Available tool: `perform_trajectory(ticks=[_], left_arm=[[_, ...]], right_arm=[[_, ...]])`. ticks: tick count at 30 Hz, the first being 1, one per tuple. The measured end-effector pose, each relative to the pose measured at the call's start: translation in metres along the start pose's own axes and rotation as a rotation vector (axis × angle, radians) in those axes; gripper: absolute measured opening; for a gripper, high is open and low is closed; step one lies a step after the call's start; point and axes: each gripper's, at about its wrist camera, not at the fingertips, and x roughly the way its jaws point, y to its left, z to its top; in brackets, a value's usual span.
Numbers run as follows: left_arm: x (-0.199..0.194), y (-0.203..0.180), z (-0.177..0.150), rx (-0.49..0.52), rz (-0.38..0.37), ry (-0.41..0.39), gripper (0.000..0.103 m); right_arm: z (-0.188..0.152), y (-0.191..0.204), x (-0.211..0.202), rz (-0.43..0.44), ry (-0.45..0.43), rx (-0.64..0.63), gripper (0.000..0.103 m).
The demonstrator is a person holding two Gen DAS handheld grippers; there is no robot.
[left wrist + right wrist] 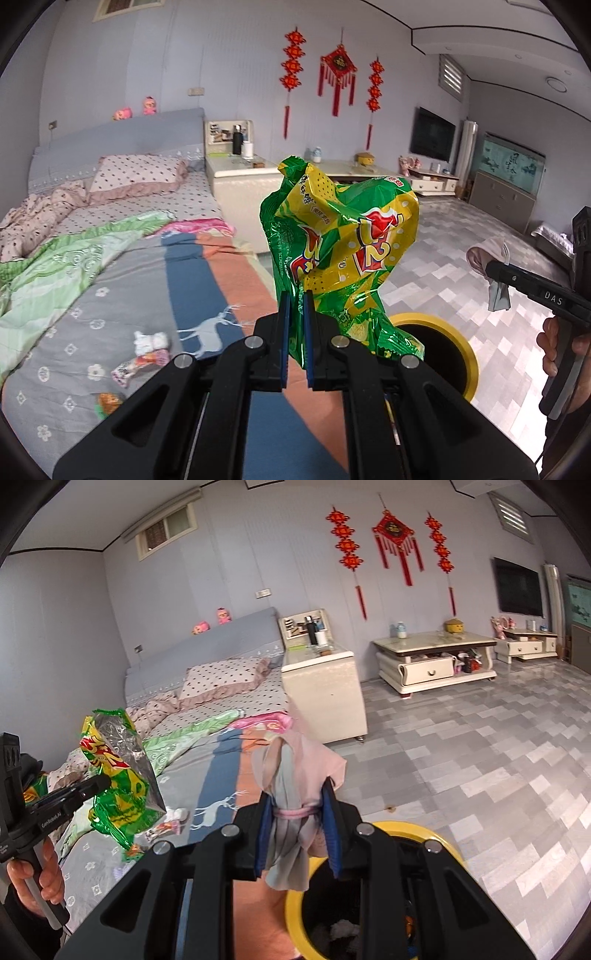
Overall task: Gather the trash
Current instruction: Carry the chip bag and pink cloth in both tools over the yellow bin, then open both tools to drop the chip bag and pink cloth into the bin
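Observation:
My left gripper [296, 295] is shut on a crumpled green and yellow snack bag [343, 236], held up above the bed's edge; the same snack bag [118, 771] shows at the left of the right wrist view. My right gripper [298, 794] is shut on a bunched pink and grey wrapper [295, 775], which also appears as the wrapper [487, 258] at the right of the left wrist view. A round bin with a yellow rim [413, 829] and dark inside stands on the floor just below and ahead of both grippers, the yellow rim [417, 317] partly hidden by the bag.
The bed [122, 266] holds small scraps: a white crumpled tissue [151, 341], a pink-white wrapper [133, 367] and an orange-green wrapper [107, 402]. A cream bedside cabinet [325, 686] and low table [436, 661] stand beyond. A hand [40, 871] grips the left tool.

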Motion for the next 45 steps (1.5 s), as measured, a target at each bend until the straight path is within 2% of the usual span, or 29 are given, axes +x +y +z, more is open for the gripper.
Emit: perform_trajectory(ticks=[8,14,23,34,36,37,39,41,45], left_arm=[[0.066,-0.059,-0.015,0.059,-0.078,0.06,0.006],[0.119,-0.092,-0.039,0.076,-0.129,0.138,0.006],[0.187,-0.116,-0.073,0.064,-0.153,0.25,0.006],[0.201,-0.124,-0.087,0.083,-0.191,0.274,0.008],[0.2,-0.122,-0.085,0.083,-0.195,0.271,0.017],[0.198,-0.121,-0.085,0.081,-0.196,0.269,0.02],[0.195,-0.117,-0.084,0.07,-0.196,0.262,0.035],[0.192,-0.114,-0.084,0.064,-0.193,0.257,0.043],[0.184,-0.11,-0.082,0.064,-0.189,0.24,0.056]], right_arm=[[-0.015,-0.038,0.012,-0.066,0.028,0.054,0.024],[-0.03,-0.066,0.029,-0.11,0.072,0.099,0.024],[-0.052,-0.097,0.055,-0.156,0.153,0.16,0.024],[-0.062,-0.109,0.057,-0.191,0.172,0.194,0.025],[-0.062,-0.112,0.054,-0.203,0.168,0.194,0.027],[-0.062,-0.112,0.053,-0.215,0.163,0.194,0.034],[-0.062,-0.113,0.05,-0.23,0.153,0.198,0.04],[-0.062,-0.113,0.047,-0.236,0.151,0.202,0.04],[-0.061,-0.113,0.043,-0.249,0.141,0.203,0.048]])
